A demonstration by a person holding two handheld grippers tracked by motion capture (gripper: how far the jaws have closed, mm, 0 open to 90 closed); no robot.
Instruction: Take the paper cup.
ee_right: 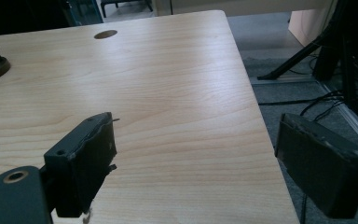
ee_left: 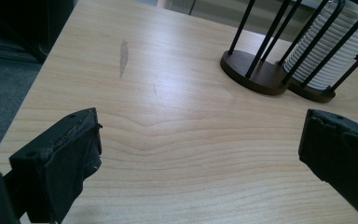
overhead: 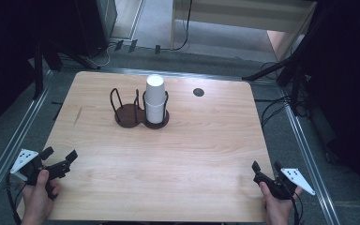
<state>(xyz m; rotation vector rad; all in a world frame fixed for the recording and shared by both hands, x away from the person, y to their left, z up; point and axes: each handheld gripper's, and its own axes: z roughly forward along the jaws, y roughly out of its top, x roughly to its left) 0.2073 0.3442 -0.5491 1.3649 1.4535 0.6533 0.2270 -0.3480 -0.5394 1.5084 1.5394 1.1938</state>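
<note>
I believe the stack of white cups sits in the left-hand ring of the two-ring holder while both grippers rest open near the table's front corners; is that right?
Not quite: the stack of white cups sits in the right-hand ring of the holder, as the high view shows. The left gripper and right gripper are indeed open near the front corners.

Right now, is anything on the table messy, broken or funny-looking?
Nothing is spilled or tipped. The cup stack stands upright in one ring of the holder; the other ring is bare. The one odd thing is a pale scuff on the table, left of the holder. Both grippers are open, holding nothing.
</note>
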